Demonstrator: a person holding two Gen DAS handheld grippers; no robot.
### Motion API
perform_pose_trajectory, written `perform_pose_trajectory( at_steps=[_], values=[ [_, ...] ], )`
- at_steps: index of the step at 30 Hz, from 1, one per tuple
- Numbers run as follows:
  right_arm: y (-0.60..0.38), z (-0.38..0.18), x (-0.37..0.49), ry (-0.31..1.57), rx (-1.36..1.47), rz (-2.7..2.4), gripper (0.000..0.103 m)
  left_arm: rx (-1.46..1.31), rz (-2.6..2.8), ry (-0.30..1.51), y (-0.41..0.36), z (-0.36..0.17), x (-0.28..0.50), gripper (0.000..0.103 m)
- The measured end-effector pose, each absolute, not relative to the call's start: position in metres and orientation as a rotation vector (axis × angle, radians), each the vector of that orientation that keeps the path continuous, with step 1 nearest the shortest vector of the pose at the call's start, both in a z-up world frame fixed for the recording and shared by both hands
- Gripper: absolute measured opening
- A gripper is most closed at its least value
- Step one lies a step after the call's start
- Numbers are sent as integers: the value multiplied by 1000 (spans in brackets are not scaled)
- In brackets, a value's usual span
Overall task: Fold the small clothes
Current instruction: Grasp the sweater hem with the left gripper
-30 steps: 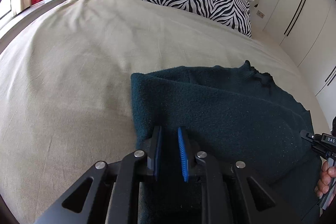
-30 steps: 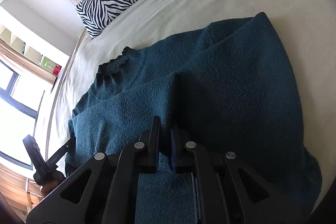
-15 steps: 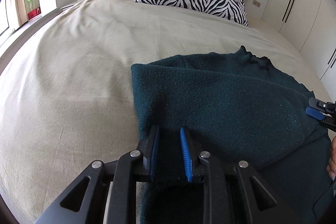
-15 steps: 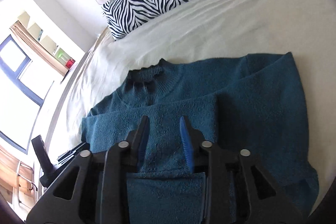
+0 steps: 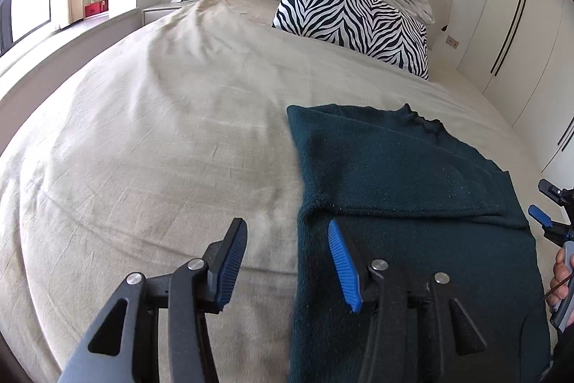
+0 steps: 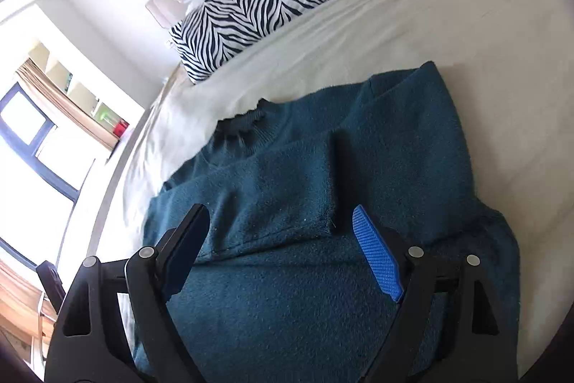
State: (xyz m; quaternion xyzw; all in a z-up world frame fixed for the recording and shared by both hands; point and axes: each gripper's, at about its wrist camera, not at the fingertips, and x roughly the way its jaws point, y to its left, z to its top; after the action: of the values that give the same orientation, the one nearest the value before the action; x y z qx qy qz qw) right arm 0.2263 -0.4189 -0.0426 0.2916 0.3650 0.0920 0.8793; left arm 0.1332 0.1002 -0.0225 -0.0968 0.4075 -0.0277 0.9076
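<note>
- The left gripper (image 5: 287, 261), pinched narrow on the cloth a second ago, now stands spread wide and empty above the left edge of the dark teal sweater (image 5: 394, 174); one finger hangs over bare bedsheet, the other over the knit.
- The right gripper (image 6: 280, 239), also nearly shut a second ago, has let go as well: its jaws gape with nothing between them, poised over the end of the folded-in sleeve (image 6: 280, 189).
- Just ahead of both grippers, that sleeve lies flat across the sweater's chest, its cuff edge square and no longer lifted, so the release appears to have set this fold down.
- Beyond the sleeve, the ruffled collar (image 6: 247, 121) points away from the grippers toward the head of the bed (image 5: 143, 131).
- To the right gripper's right, the other side of the garment looks already doubled inward, though how neatly cannot be told.
- Judged from the lay of the cloth, the side folds are likely finished and a fold along the length remains.
- Far ahead, a zebra-print pillow (image 5: 355, 20) leans at the headboard, well apart from the work.
</note>
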Motion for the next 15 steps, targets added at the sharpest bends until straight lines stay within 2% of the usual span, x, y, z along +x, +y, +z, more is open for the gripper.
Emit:
perform_pose_trajectory(
  at_steps=[5,7,15],
  values=[
    [-437,-32,135,767,606,208,83,-184,-62,898,101,-29,65,53],
    [-444,-34,93,776,586,181,83,-218,-50,937,106,-36,39,58],
    [-499,-72,-35,931,636,24,83,-265,-92,1044,104,-57,-39,60]
  ],
)
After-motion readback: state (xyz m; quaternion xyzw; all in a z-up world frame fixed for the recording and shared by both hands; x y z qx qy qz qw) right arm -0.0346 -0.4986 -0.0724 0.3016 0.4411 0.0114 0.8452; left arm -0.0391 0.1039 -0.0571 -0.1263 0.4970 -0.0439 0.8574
